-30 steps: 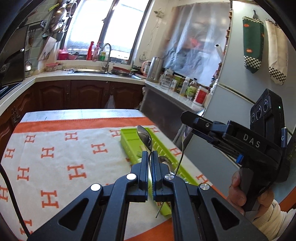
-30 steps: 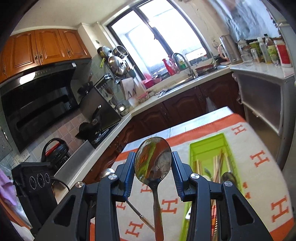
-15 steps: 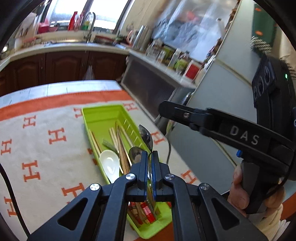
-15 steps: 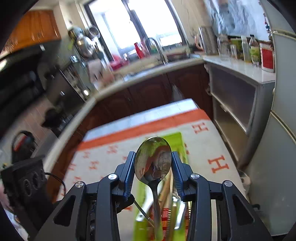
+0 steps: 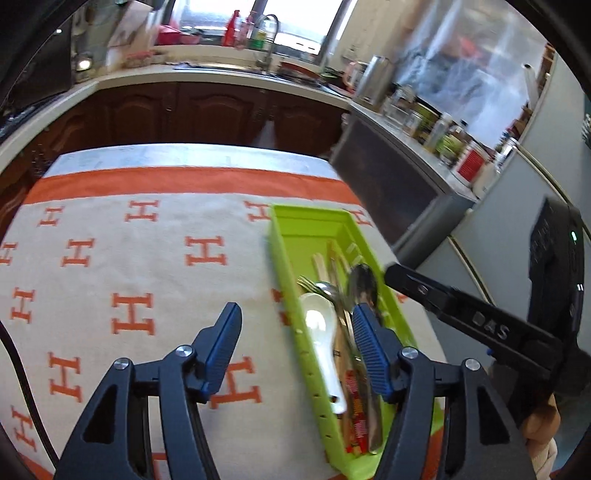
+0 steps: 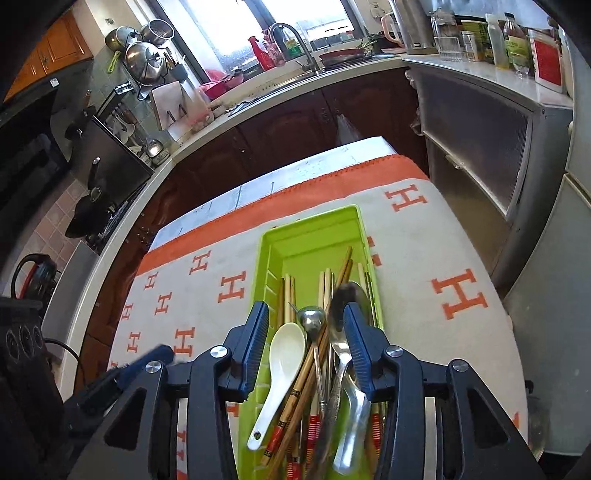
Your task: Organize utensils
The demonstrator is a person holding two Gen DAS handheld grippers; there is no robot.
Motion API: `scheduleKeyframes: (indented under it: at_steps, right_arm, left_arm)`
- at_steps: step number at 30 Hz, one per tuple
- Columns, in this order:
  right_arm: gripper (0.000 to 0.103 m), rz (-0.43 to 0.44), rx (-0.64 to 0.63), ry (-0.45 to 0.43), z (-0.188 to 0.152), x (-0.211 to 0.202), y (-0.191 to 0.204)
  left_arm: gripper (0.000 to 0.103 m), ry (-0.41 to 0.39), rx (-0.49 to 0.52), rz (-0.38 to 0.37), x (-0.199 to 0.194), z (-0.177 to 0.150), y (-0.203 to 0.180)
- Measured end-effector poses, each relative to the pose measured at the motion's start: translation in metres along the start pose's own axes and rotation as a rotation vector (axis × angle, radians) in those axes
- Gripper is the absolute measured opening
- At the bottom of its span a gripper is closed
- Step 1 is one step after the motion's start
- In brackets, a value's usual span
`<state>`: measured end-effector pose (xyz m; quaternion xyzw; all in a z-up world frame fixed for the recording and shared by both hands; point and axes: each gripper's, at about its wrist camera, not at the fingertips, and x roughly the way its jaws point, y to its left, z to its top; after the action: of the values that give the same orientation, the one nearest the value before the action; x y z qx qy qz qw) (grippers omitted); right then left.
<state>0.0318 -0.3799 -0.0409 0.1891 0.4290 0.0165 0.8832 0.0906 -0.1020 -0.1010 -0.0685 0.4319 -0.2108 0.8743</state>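
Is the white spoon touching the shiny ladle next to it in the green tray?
Cannot tell. In the right wrist view the white spoon bowl sits right against the ladle in the green tray, but no clear gap or contact shows.

This is a home kitchen. A sink sits under a bright window, pots hang far left, and brown cupboards run below.

The tray's near end runs off the bottom edge; a spoon there is smeared by blur.
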Motion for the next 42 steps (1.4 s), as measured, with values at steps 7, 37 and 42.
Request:
scheduleKeyframes:
  at_steps: [7, 37, 42]
  right_arm:
    - [0.043, 0.006, 0.004, 0.009, -0.015, 0.016, 0.022]
    - [0.046, 0.021, -0.053, 0.033, -0.058, -0.006, 0.062]
    - [0.046, 0.026, -0.065, 0.034, -0.064, -0.012, 0.067]
  left_arm:
    - [0.071, -0.046, -0.067, 0.044, -0.016, 0.01, 0.024]
    - [0.081, -0.042, -0.082, 0.137, -0.052, -0.022, 0.034]
    - [0.089, -0.037, -0.077, 0.138, -0.057, -0.026, 0.035]
